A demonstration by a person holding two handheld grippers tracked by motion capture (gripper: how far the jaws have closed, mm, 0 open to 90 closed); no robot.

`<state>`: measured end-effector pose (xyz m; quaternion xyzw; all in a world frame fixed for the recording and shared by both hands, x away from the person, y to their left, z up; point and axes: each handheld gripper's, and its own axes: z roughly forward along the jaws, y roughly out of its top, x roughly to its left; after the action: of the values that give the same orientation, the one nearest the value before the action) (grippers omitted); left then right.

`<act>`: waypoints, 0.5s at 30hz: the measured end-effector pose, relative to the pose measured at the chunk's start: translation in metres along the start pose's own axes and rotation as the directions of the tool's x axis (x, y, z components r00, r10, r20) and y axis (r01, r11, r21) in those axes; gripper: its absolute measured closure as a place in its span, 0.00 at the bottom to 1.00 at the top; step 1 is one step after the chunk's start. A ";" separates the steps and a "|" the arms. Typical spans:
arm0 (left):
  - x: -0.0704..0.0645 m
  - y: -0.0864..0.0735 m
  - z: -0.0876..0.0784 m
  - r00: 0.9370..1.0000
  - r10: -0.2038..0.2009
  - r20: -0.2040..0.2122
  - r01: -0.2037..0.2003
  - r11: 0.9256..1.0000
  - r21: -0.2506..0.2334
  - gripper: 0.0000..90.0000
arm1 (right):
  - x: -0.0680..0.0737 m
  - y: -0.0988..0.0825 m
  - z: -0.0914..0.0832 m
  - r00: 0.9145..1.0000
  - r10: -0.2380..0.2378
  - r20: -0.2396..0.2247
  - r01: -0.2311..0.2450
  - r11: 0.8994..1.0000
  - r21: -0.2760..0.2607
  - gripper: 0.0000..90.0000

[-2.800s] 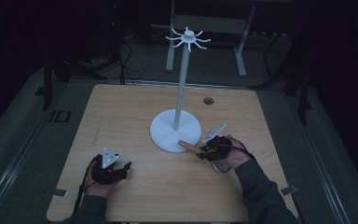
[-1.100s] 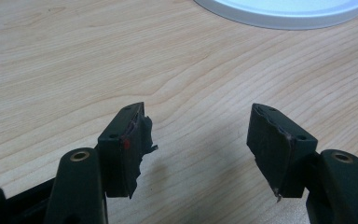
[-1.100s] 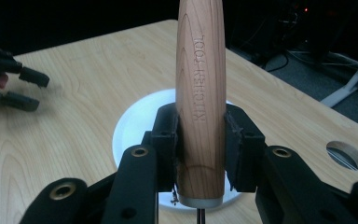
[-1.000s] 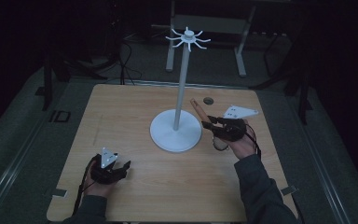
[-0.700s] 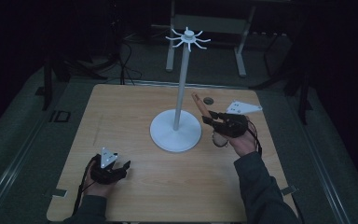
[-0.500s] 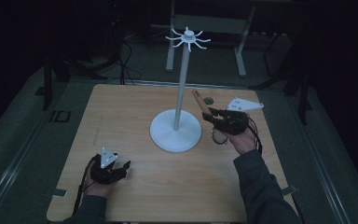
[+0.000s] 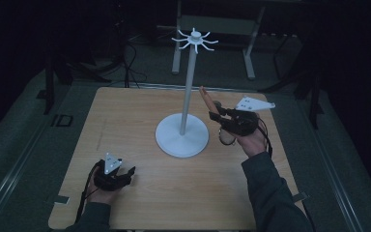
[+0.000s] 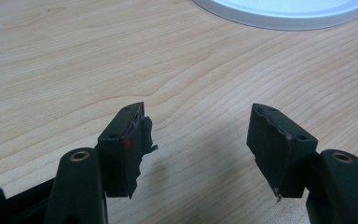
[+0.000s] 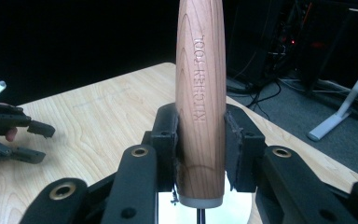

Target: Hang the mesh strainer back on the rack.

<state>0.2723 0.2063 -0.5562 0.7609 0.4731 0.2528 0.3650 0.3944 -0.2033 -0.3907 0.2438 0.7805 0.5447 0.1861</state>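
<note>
Two black jaws of my right gripper clamp a tapered wooden kitchen-tool handle, raised beside the white hook stand. My left gripper rests wide, empty. If I swing carelessly, it could knock the pole, tipping the stand.

one wooden tool, one white stand, two claws

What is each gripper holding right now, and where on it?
Right gripper clamps a wooden handle stamped KITCHEN TOOL, near its capped end. Left gripper holds nothing; its jaws stand open over the table.
</note>
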 end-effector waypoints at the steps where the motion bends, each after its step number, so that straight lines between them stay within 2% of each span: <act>1: 0.000 0.000 0.000 1.000 0.001 0.001 -0.001 1.000 0.001 0.42 | 0.000 0.001 0.000 1.000 0.000 0.001 0.000 1.000 -0.001 0.76; 15: 0.000 0.000 0.000 1.000 0.000 0.000 0.000 1.000 0.000 0.42 | -0.002 0.009 -0.003 1.000 0.005 -0.002 -0.005 1.000 -0.020 0.76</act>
<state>0.2725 0.2064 -0.5563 0.7608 0.4732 0.2527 0.3653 0.3955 -0.2041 -0.3809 0.2435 0.7747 0.5531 0.1862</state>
